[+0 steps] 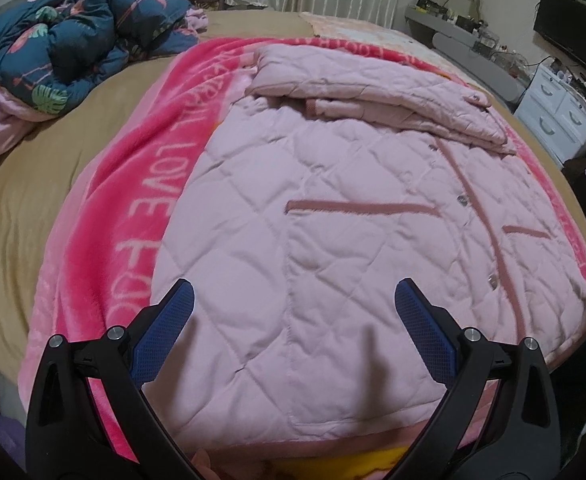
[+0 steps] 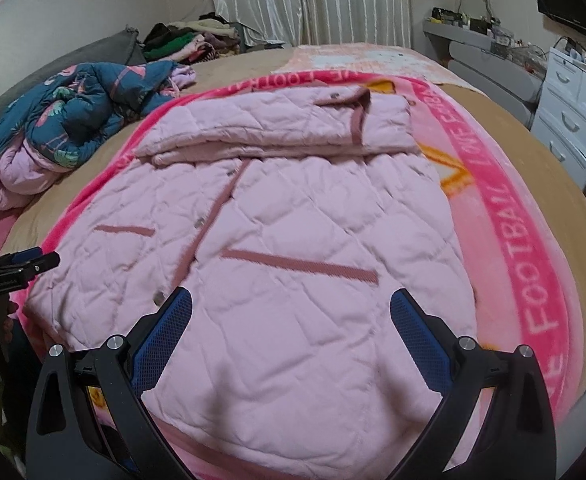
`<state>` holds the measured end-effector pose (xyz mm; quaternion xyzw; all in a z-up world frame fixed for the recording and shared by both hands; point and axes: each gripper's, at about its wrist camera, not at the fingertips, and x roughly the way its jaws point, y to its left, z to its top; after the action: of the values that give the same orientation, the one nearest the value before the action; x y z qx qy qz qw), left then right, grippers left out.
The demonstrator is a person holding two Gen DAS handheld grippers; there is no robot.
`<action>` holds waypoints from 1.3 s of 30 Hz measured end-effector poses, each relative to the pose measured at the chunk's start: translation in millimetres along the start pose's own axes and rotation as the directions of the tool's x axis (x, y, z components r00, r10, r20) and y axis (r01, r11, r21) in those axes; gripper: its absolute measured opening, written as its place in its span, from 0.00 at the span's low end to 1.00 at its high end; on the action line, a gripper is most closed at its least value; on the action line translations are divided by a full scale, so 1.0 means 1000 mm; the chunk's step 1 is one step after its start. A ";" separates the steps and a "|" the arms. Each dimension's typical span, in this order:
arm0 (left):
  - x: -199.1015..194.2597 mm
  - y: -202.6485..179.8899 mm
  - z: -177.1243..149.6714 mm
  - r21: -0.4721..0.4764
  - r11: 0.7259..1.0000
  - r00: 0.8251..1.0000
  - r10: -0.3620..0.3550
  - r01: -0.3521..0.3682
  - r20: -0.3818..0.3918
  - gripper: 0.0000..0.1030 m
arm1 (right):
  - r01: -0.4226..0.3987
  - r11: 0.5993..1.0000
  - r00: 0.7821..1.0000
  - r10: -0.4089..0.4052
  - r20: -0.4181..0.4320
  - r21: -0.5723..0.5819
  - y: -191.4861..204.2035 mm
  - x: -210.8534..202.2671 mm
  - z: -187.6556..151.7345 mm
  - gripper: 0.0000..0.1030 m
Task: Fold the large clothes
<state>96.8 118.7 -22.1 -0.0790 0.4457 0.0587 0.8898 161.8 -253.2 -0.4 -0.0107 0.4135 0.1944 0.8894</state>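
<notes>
Left wrist view: the left gripper point(image 1: 293, 300) hangs over the near hem of the pink quilted coat point(image 1: 333, 208), its jaws spread wide and released, nothing between the blue pads point(image 1: 165, 332). The coat lies flat on a bright pink blanket point(image 1: 133, 200) printed with white letters, front side up, with its button placket point(image 1: 489, 240) running away from the hem and two darker pocket strips on either side of it. At the far end of the coat, the sleeves point(image 1: 373, 88) are folded across the chest in a stacked band. Left of the coat, well apart from it on the tan bedsheet point(image 1: 21, 208), sits a crumpled dark blue floral quilt point(image 1: 65, 44). Right of the coat, beyond the bed edge, stands a white drawer unit point(image 1: 561, 112).

Right wrist view: the right gripper point(image 2: 291, 304) hovers over the same near hem of the coat point(image 2: 293, 220), jaws likewise apart and gripping nothing, blue pads point(image 2: 421, 340) clear of the fabric. The folded sleeves point(image 2: 277, 128) lie across the far end of the coat. At the coat's left edge the tip of the left gripper point(image 2: 25, 264) shows. Right of the coat, the blanket point(image 2: 533, 260) reads FOOTBALL. Beyond the coat's far end hang pale curtains point(image 2: 313, 0), with a pile of clothes point(image 2: 189, 40) to their left.
</notes>
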 end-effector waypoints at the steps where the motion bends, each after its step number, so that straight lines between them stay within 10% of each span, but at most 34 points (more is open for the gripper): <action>1: 0.001 0.002 -0.002 -0.001 1.000 1.000 0.005 -0.005 -0.003 0.91 | 0.005 1.000 1.000 -0.005 -0.006 0.004 -0.004 0.000 -0.003 0.96; 11: 0.010 0.055 -0.018 -0.110 0.993 0.998 0.031 -0.038 -0.063 0.91 | 0.054 0.997 0.997 -0.050 -0.055 0.062 -0.036 -0.005 -0.022 0.96; 18: 0.019 0.080 -0.040 -0.180 0.982 0.986 -0.078 0.051 -0.146 0.91 | 0.081 0.992 0.994 -0.073 -0.084 0.096 -0.056 -0.011 -0.037 0.96; 39: 0.035 0.050 -0.051 -0.151 0.972 0.960 -0.207 0.181 -0.186 0.91 | 0.060 0.988 0.976 -0.029 -0.215 0.142 -0.080 -0.021 -0.064 0.96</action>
<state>69.1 159.6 -84.8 -0.1868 0.5183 -0.0077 0.8345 131.4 -345.4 -38.7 0.0253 0.5191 0.1409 0.8426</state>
